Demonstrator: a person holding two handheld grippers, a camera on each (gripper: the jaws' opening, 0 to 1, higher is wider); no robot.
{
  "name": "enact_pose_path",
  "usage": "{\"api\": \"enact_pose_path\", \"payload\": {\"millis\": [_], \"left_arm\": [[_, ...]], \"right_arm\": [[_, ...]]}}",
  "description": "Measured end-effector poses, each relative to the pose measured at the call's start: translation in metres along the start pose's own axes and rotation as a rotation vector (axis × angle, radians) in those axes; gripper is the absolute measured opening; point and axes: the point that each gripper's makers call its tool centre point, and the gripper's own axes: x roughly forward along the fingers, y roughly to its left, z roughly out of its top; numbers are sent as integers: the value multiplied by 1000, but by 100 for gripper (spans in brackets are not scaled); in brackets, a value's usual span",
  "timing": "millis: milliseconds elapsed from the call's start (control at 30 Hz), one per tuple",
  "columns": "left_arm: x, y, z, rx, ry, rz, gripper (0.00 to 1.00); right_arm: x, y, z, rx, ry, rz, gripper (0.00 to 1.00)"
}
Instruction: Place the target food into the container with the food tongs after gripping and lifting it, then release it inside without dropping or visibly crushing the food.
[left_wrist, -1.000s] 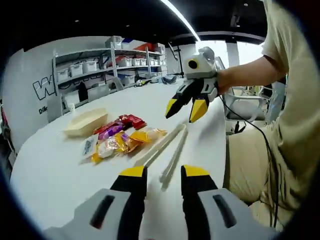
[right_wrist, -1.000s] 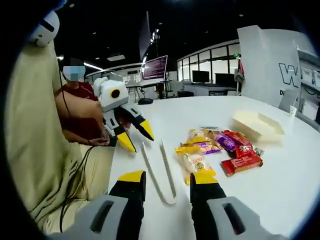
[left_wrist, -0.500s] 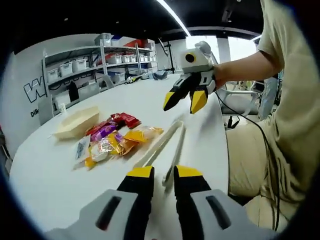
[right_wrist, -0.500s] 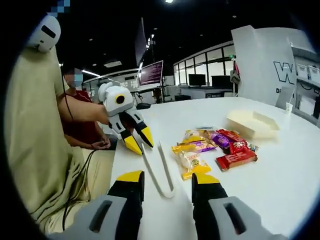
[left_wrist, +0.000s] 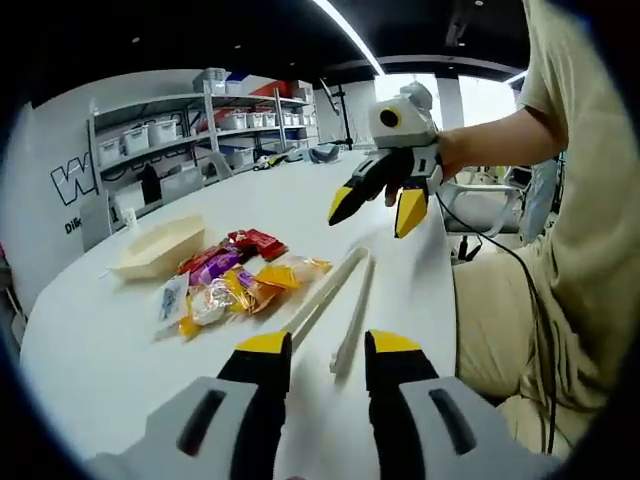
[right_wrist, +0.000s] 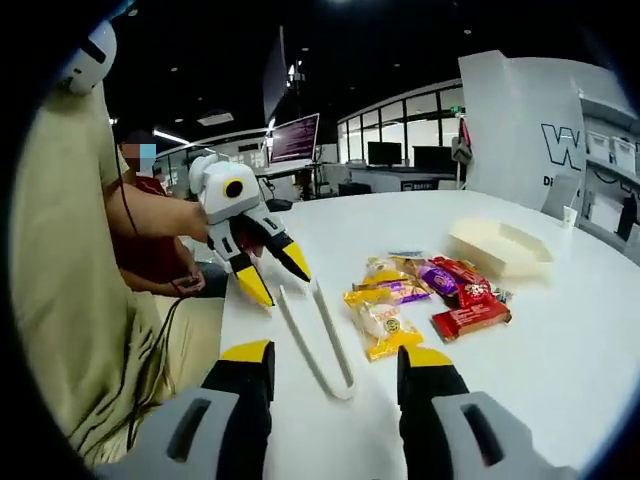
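Just ahead of our left hand-held gripper (left_wrist: 326, 345), the cream food tongs (left_wrist: 340, 298) are lying flat on the white worktop (left_wrist: 90, 350), their joined end nearest its yellow tips and their two arms reaching away from it. We are holding this hand-held gripper with its jaws parted and nothing between them. Beyond the tongs, our right hand-held gripper (left_wrist: 375, 205) is hanging above the worktop, jaws spread wide and empty. In the right gripper view, the right hand-held gripper (right_wrist: 338, 353) is standing wide open with the tongs (right_wrist: 318, 327) lying just past its tips, and the left hand-held gripper (right_wrist: 272, 276) is hovering over their far ends. To the right of the tongs from there, the wrapped snacks (right_wrist: 425, 300) are lying in a loose pile, and the pale container (right_wrist: 499, 248) is sitting beyond them, well apart from both hand-held grippers.
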Motion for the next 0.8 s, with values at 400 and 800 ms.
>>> {"api": "enact_pose_path", "payload": {"millis": [400, 800], "left_arm": [[-4, 23, 6, -100, -29, 89, 60], [-2, 22, 7, -122, -32, 94, 61]], "right_arm": [[0, -8, 3, 22, -11, -40, 52], [-1, -8, 6, 25, -15, -51, 55]]}}
